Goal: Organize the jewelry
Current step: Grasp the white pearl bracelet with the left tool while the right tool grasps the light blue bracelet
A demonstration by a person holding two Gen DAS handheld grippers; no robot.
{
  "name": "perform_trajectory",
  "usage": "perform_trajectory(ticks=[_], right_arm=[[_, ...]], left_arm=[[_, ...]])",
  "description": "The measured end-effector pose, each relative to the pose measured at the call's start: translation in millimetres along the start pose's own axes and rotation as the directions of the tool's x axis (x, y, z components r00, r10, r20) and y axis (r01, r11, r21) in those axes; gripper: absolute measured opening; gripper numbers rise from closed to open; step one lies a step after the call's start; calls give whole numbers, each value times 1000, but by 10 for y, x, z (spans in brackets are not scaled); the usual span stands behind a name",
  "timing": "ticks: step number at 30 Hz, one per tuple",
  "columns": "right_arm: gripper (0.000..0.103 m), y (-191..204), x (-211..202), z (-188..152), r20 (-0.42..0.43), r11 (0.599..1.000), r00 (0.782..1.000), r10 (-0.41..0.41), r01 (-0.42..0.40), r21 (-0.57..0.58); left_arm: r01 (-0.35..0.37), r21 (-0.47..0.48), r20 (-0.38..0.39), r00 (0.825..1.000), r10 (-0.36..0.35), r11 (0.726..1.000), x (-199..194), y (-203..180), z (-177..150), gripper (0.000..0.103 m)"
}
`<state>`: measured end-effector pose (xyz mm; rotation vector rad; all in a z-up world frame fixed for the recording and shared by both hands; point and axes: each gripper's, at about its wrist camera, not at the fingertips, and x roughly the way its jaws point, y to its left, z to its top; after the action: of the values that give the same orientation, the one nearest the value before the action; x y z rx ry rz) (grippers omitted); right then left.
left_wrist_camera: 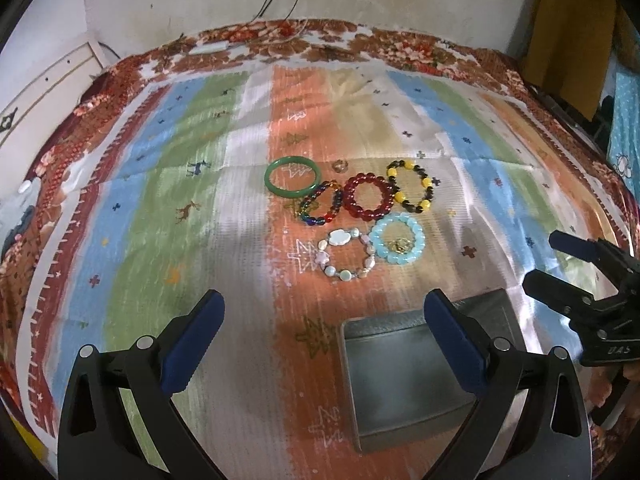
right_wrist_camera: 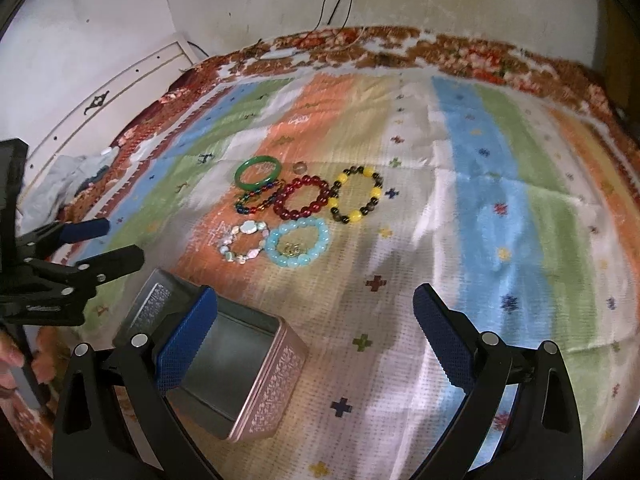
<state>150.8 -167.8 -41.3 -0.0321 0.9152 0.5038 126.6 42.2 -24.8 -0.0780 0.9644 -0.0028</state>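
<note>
Showing the tin's (right_wrist_camera: 224, 364) patterned pink side, only the right view; both grippers (left_wrist_camera: 324, 340) (right_wrist_camera: 316, 332) released, fingers spread, bracelets (left_wrist_camera: 370, 196) beyond.

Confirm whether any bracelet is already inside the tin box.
No. The tin box shows only bare metal inside; the bracelets, like the red one, lie on the cloth.

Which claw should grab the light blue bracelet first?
Probably the right gripper. It is open, and the light blue bracelet lies just ahead of it, with bare cloth between. The left gripper, also open, hangs over the tin.
</note>
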Motion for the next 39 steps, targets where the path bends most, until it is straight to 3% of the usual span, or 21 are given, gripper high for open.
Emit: perform_trajectory(ticks=[20, 25, 29, 39], right_arm=[[99, -97, 416, 298, -64, 999, 997, -43, 43, -5], [99, -158, 565, 361, -90, 999, 995, -37, 38, 13], [99, -268, 668, 392, -120, 997, 993, 16, -7, 79], [99, -287, 1014, 515, -205, 996, 979, -12, 29, 82]], left_arm=[[-3, -2, -127, 992, 2, 1000, 553, 108, 268, 97], [-4, -22, -173, 985, 0, 1000, 719, 163, 305, 97], [3, -40, -199, 980, -11, 999, 826, 204, 336, 97], [29, -81, -277, 960, -50, 996, 1134, 250, 390, 97]])
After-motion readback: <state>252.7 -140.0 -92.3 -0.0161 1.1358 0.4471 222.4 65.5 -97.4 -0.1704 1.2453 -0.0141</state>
